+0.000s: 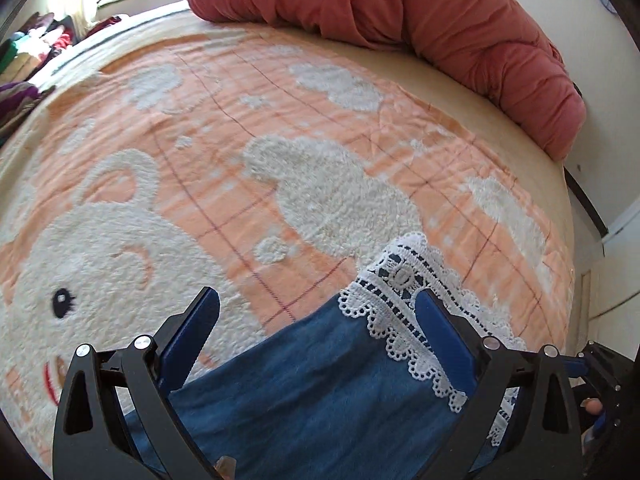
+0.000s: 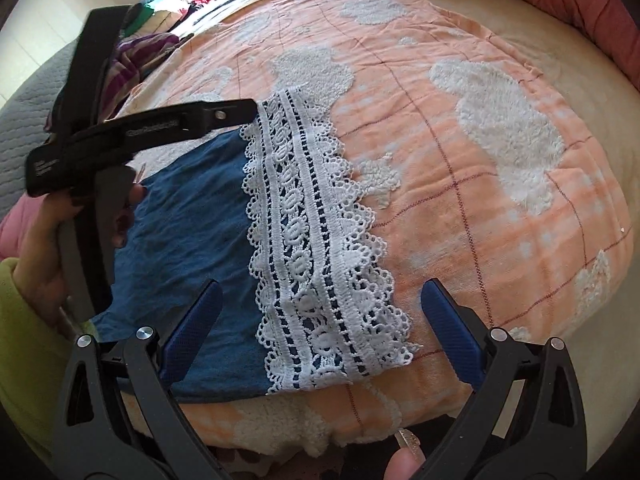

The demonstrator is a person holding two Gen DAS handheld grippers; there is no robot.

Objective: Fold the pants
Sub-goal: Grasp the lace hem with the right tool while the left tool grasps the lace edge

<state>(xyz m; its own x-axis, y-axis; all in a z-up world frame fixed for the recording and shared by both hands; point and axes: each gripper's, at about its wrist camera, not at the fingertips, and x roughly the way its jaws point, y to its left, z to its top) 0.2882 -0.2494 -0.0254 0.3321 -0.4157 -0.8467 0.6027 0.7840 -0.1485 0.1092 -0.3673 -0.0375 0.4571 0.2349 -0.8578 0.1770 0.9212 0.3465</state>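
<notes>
The blue denim pants (image 2: 188, 224) lie flat on the bed, their white lace hem (image 2: 316, 248) pointing towards the far side. My right gripper (image 2: 322, 300) hovers open over the near end of the hem, one finger above the denim and the other above the blanket. My left gripper (image 1: 318, 312) is also open and straddles the far corner of the pants (image 1: 320, 380), with the lace hem (image 1: 404, 280) beside its right finger. Seen from the side in the right wrist view, the left gripper (image 2: 240, 112) sits at the hem's far end, held by a hand (image 2: 44, 240).
A peach blanket (image 1: 248, 92) with white fleecy bear shapes covers the bed. A rolled red duvet (image 1: 440, 24) lies along the far edge. Piled clothes (image 2: 168, 4) sit at the far left. The near bed edge (image 2: 304, 436) is just below the pants.
</notes>
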